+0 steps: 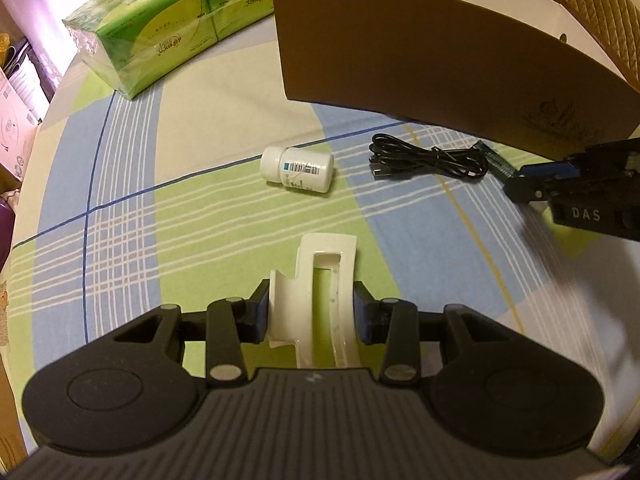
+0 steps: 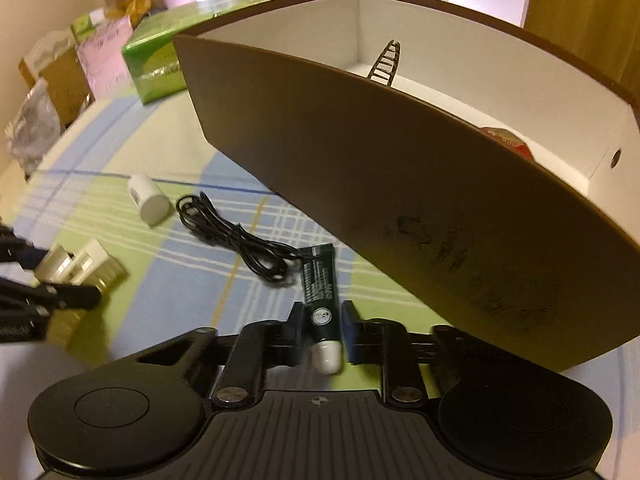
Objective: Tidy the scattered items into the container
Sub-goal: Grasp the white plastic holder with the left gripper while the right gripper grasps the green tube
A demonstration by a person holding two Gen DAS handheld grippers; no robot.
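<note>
My left gripper [image 1: 310, 312] is shut on a white plastic holder [image 1: 320, 292] just above the checked tablecloth. My right gripper [image 2: 322, 330] is shut on a dark green tube with a white cap [image 2: 322, 300]; it also shows in the left wrist view [image 1: 540, 184]. A white pill bottle [image 1: 298, 170] lies on its side mid-table, also in the right wrist view [image 2: 146, 198]. A coiled black USB cable [image 1: 428, 160] lies beside it, also in the right wrist view [image 2: 236, 236]. The brown cardboard box [image 2: 360, 160] with a white inside stands behind them.
A green pack of tissues [image 1: 160, 28] lies at the table's far left. Inside the box a dark ladder-like piece [image 2: 386, 64] and a red item [image 2: 508, 140] show. Cartons and bags [image 2: 60, 80] stand beyond the table edge.
</note>
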